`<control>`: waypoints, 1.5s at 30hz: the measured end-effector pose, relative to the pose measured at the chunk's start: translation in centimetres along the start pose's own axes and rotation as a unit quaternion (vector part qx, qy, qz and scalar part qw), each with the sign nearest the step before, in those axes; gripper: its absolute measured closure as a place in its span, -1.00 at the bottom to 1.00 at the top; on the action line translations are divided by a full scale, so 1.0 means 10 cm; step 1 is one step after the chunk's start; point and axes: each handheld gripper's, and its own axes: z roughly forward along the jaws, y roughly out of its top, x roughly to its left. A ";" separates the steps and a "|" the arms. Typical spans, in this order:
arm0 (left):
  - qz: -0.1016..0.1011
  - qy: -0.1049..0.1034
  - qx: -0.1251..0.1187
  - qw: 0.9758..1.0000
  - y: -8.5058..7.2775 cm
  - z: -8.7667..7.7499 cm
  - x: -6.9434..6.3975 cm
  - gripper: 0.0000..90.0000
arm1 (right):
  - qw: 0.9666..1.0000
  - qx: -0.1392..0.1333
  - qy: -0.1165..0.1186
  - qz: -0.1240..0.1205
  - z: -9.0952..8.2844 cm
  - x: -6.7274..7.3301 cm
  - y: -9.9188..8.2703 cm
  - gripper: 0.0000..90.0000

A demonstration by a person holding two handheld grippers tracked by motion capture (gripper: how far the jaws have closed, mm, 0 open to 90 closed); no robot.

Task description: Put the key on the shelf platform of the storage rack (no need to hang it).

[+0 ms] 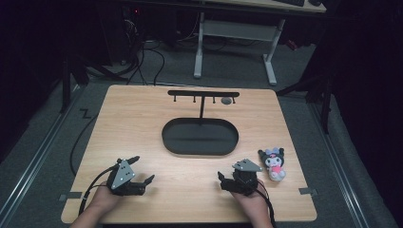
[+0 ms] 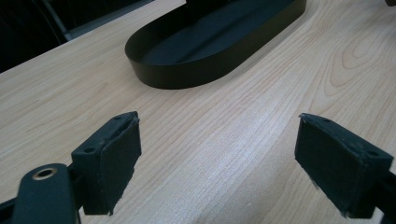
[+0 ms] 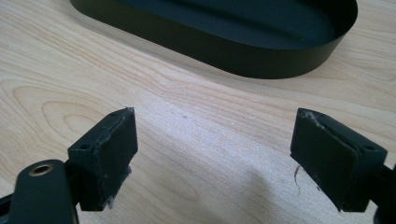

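Both hands rest low, each holding a black two-jaw tool: left tool (image 1: pixel 140 170) and right tool (image 1: pixel 221 181), jaws spread wide, empty.

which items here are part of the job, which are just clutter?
In play, likely:
- plush toy, lying beside the right gripper
- black stand with hooks and its oval tray
- left gripper, jaws open, holding nothing

Just lying about:
- white desk frame on the floor behind the table
- floor cables
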 end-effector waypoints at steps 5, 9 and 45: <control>-0.001 0.000 0.002 1.000 0.00 0.00 0.00 -0.66 | 1.000 0.017 -0.006 -0.002 -0.01 0.00 0.01 -0.83; -0.005 0.001 0.001 1.000 0.00 0.00 0.01 -0.66 | 0.999 0.029 -0.013 0.003 -0.01 0.00 0.02 -0.97; -0.021 0.006 -0.028 0.999 -0.04 -0.07 0.04 -0.66 | 0.994 0.105 -0.021 -0.009 0.08 -0.03 0.14 -0.98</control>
